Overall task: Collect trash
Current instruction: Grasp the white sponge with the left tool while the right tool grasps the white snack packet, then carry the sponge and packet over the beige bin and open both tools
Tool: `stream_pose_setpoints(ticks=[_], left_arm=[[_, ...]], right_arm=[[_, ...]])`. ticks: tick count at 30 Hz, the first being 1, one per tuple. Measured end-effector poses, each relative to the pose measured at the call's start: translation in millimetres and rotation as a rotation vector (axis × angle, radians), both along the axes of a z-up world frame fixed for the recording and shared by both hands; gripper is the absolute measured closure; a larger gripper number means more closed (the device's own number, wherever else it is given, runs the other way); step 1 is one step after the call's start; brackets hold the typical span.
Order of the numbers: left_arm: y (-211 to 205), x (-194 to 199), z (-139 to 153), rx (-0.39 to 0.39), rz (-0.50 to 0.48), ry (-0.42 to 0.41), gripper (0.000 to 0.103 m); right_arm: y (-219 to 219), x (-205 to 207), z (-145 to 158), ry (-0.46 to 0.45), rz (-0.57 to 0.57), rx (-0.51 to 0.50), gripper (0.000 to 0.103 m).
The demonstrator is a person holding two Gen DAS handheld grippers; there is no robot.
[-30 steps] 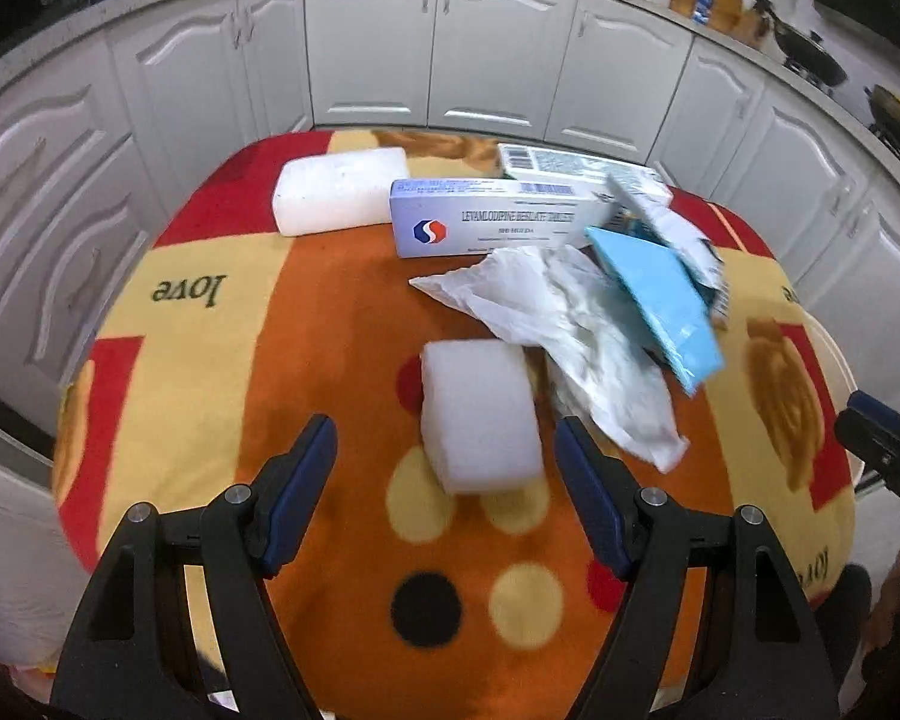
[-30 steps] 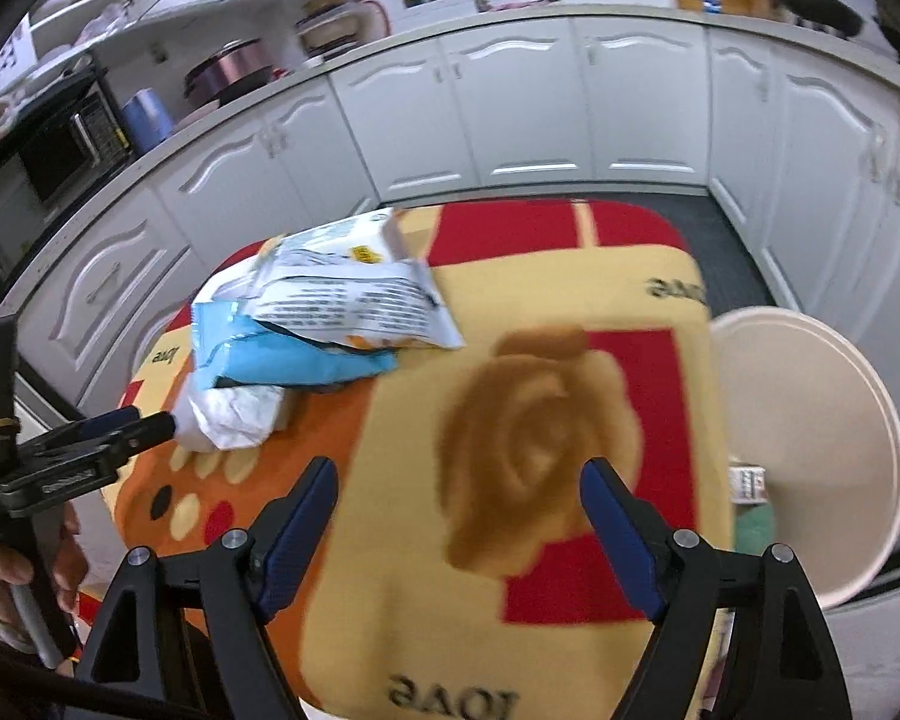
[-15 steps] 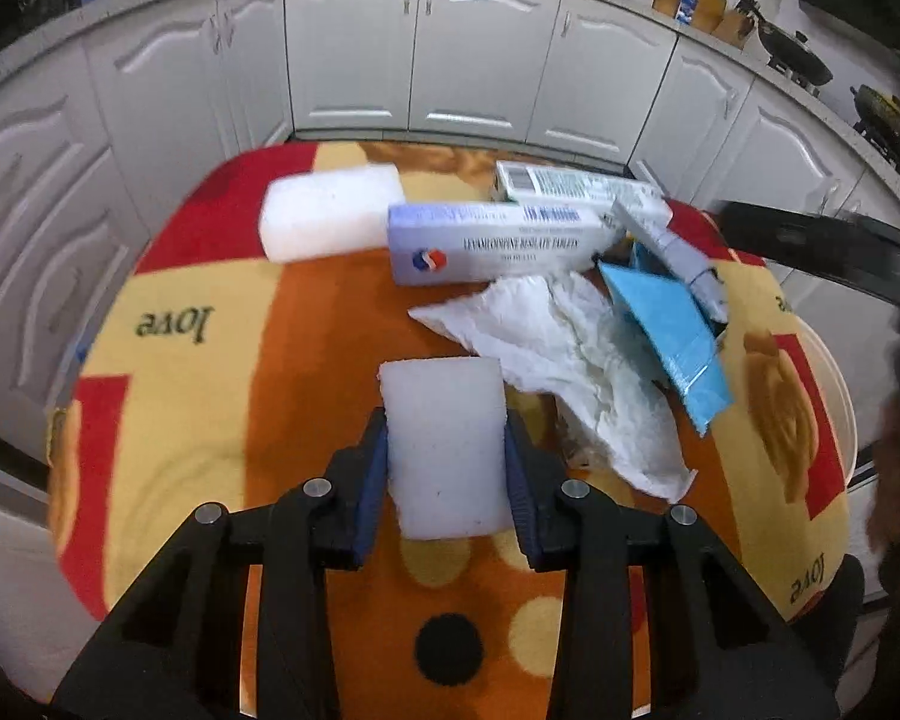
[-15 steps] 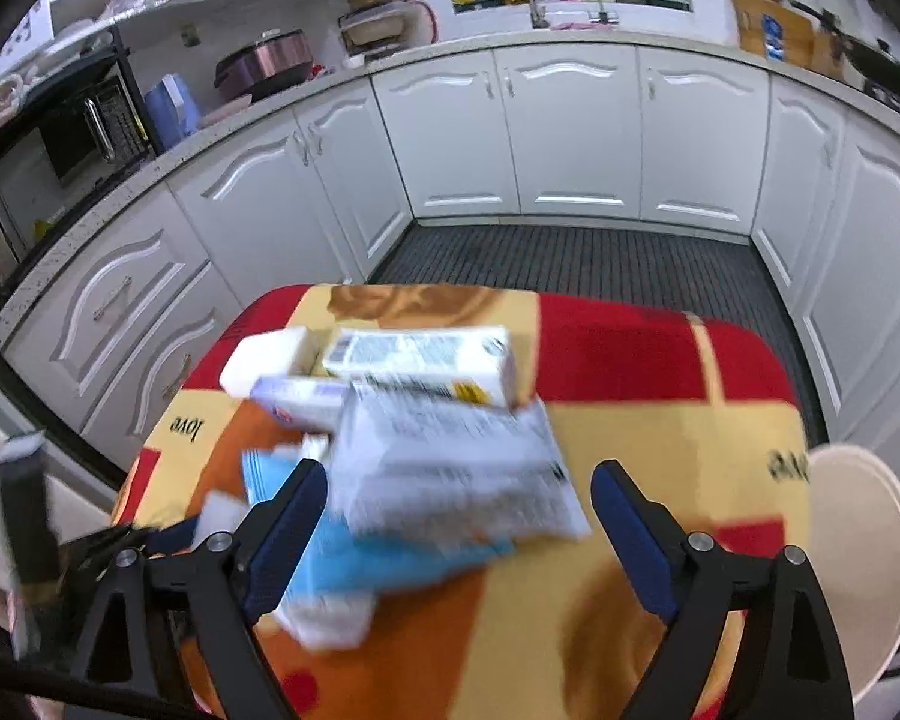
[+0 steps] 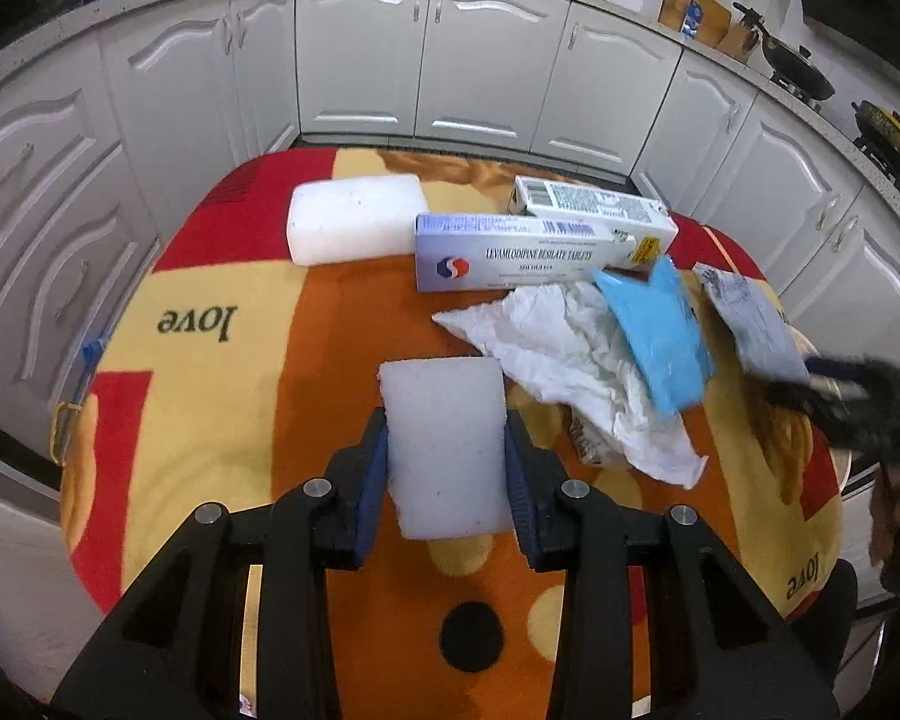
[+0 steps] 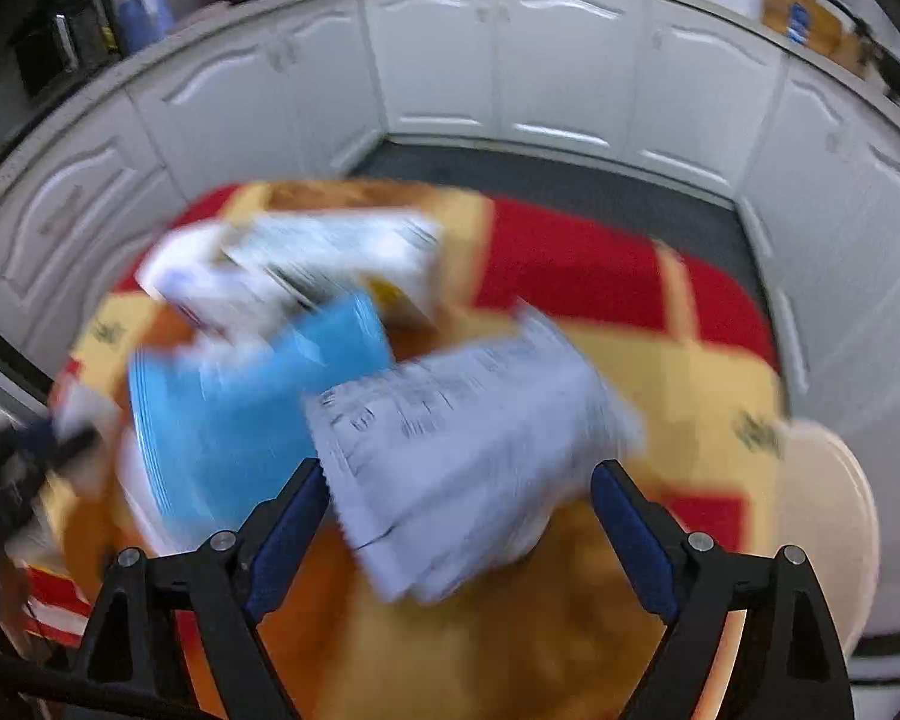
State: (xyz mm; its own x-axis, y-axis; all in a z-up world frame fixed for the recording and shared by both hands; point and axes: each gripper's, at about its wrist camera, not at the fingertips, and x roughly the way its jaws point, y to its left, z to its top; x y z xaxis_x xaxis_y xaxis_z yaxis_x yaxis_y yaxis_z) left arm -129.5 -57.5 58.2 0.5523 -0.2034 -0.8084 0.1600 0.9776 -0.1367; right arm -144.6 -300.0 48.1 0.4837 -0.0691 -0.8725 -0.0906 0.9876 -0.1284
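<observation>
1. The left tool (image 5: 445,468) grips a white foam block (image 5: 447,447) above the patterned table (image 5: 210,384).
2. The right tool (image 6: 459,510) gapes wide around a grey wrapper (image 6: 462,450), pads apart from it.

table (image 5: 198,360) w/ orange-yellow-red "love" cloth | far side: white foam block (image 5: 354,227), 2 cartons – tablet box (image 5: 510,258) in front, second box (image 5: 594,210) behind, touching | mid: crumpled tissue (image 5: 570,354), blue pack (image 5: 660,342) on it | right: grey printed wrapper (image 5: 750,324)
</observation>
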Motion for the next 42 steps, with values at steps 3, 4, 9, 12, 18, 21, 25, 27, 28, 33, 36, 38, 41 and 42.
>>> stream_pose_setpoints(ticks=[3, 4, 9, 12, 18, 21, 25, 27, 28, 33, 36, 38, 41, 42], left_arm=[[-2.2, -1.6, -2.5, -0.007, 0.001, 0.01, 0.07], [-3.3, -2.2, -2.0, -0.01, 0.001, 0.01, 0.07], [-9.4, -6.4, 6.3, -0.016, -0.011, -0.012, 0.07], [-12.9, -10.8, 10.6, -0.021, -0.025, -0.022, 0.07], [-13.7, -24.6, 25.7, -0.053, -0.041, -0.041, 0.07], [-17.5, -31.0, 34.7, -0.06, -0.057, -0.059, 0.07], [-33.7, -38.1, 46.0, -0.072, -0.097, -0.077, 0.07], [-45.3, -40.4, 50.3, -0.078, -0.124, -0.085, 0.07], [-54.2, -41.8, 52.5, -0.081, -0.143, -0.092, 0.07], [-99.3, -42.7, 53.7, -0.094, -0.225, -0.083, 0.07], [-132.1, -41.4, 53.3, -0.098, -0.276, -0.076, 0.07], [-149.5, -39.3, 52.3, -0.107, -0.302, -0.068, 0.07], [-183.7, -37.0, 49.1, -0.111, -0.35, -0.058, 0.07], [-190.2, -36.3, 48.4, -0.11, -0.36, -0.057, 0.07]], right_arm=[[-33.9, -24.2, -2.5, 0.028, -0.043, 0.037, 0.015], [-40.2, -28.9, -0.2, 0.025, -0.059, 0.036, 0.015], [-54.5, -50.2, 29.7, -0.058, -0.081, 0.163, 0.014], [-45.4, -39.0, 33.6, -0.12, -0.094, 0.149, 0.006], [-24.0, 16.2, -7.7, -0.078, -0.127, 0.066, 0.006], [-27.5, 21.5, -26.6, -0.04, -0.122, 0.127, 0.025], [-34.1, -0.5, -16.7, -0.088, -0.085, 0.148, 0.046], [-40.3, -13.6, -5.5, -0.118, -0.084, 0.158, 0.046], [-44.6, -22.8, 1.8, -0.138, -0.084, 0.162, 0.046], [-65.3, -55.1, 24.5, -0.191, -0.108, 0.197, 0.046], [-81.5, -74.1, 35.1, -0.222, -0.136, 0.192, 0.046], [-94.0, -87.1, 40.8, -0.237, -0.161, 0.187, 0.046], [-115.9, -104.0, 46.0, -0.248, -0.207, 0.167, 0.045], [-123.1, -107.9, 46.8, -0.25, -0.224, 0.16, 0.045]])
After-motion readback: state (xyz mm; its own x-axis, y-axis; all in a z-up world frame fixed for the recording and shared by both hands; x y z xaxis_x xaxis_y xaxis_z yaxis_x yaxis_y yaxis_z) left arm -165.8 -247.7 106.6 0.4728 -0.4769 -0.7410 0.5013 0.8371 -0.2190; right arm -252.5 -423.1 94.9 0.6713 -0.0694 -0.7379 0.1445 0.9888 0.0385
